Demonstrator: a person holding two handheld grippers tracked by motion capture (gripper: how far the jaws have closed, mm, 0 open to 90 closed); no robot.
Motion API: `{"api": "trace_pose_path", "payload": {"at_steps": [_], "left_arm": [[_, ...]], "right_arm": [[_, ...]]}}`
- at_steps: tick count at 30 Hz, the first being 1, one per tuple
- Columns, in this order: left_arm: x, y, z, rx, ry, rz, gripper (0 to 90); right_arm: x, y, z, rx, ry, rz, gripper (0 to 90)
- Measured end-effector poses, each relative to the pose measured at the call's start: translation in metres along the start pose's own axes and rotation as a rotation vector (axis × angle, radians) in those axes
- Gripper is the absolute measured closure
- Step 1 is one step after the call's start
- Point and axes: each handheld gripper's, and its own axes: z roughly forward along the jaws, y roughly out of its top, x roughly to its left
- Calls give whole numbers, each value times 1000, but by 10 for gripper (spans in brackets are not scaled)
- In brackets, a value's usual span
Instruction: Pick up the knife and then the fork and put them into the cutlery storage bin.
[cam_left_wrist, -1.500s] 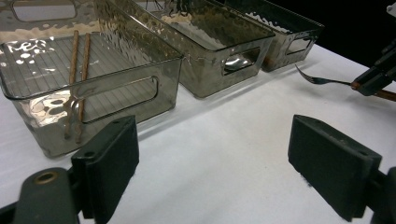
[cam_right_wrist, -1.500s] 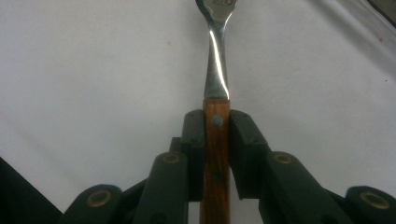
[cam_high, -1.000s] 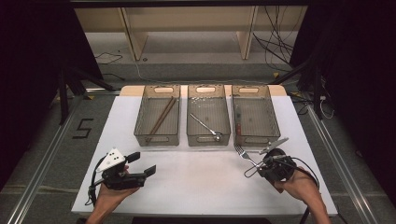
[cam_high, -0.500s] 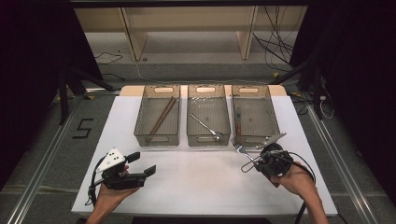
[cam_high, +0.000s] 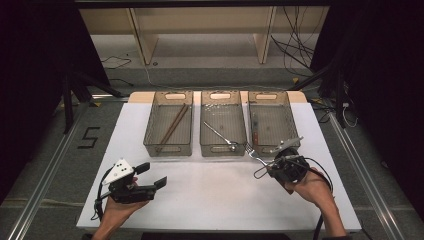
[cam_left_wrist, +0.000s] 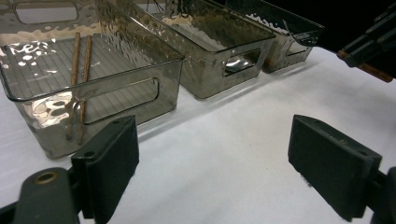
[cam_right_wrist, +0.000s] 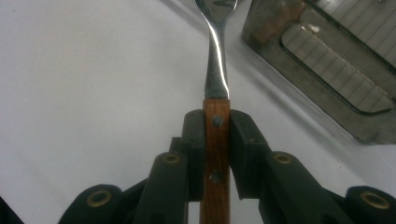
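Note:
My right gripper (cam_high: 268, 166) (cam_right_wrist: 215, 149) is shut on the wooden handle of a fork (cam_high: 254, 154) (cam_right_wrist: 217, 70). It holds the fork above the white table, tines pointing at the gap between the middle bin (cam_high: 222, 148) and the right bin (cam_high: 270, 95). At the table's front left, my left gripper (cam_high: 152, 175) (cam_left_wrist: 222, 172) stands open with nothing between its jaws, facing the left bin (cam_high: 167, 148) (cam_left_wrist: 116, 79). That bin holds two brown chopsticks (cam_high: 172, 124) (cam_left_wrist: 77, 70).
A metal utensil (cam_high: 220, 134) lies in the middle bin, and a wooden-handled piece (cam_high: 255, 127) (cam_right_wrist: 275, 23) in the right bin. The white table (cam_high: 210, 195) ends close behind both hands. Cables trail from each gripper.
My right gripper has shifted a little toward the bins with the fork in it. The left gripper has not moved.

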Motion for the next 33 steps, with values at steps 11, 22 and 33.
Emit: {"api": "trace_pose_path", "payload": {"at_steps": [11, 22, 33], "left_arm": [[0, 0, 0, -1, 1, -1, 160], [1, 0, -1, 0, 0, 5, 160], [1, 0, 0, -4, 0, 2, 160]], "right_arm": [[-3, 14, 2, -40, 4, 16, 775], [-5, 37, 2, -69, 0, 9, 776], [-16, 53, 0, -109, -1, 40, 775]]}}
